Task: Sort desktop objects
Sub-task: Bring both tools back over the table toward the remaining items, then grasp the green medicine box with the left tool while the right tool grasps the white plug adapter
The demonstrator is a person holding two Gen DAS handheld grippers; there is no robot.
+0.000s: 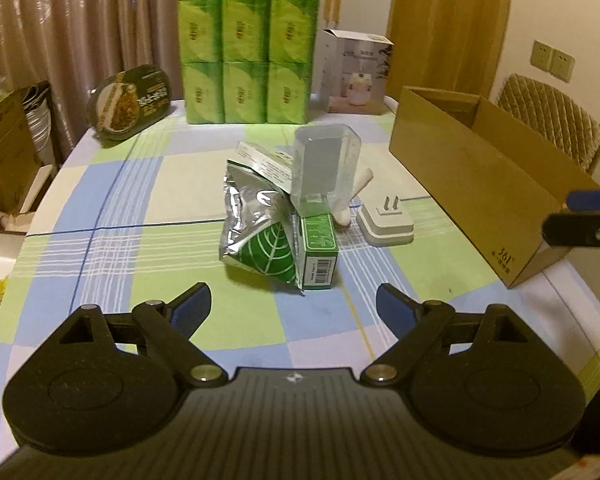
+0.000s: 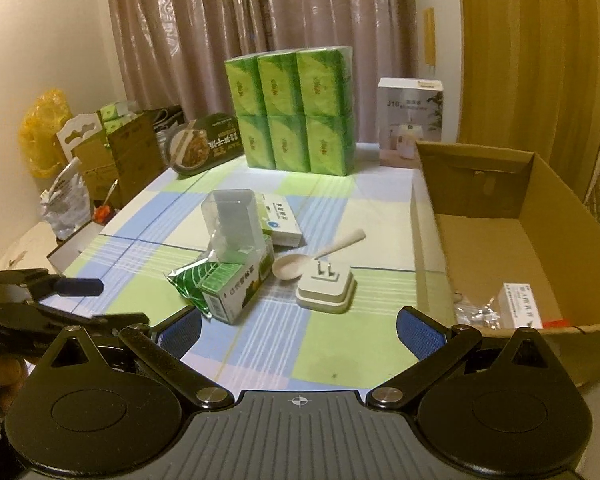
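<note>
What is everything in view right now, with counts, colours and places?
tissue packs: six, green, stacked at table's far edge
food tray: one, dark, left of tissue packs
humidifier box: one, white, right of tissue packs
clear case: one, transparent, atop centre pile
foil pouch: one, silver-green, centre
green carton: one, beside pouch
medicine box: one, white, behind pile
spoon: one, cream, by plug
plug: one, white, prongs up
cardboard box: one, brown, table's right
left gripper: open, empty
right gripper: open, empty
</note>
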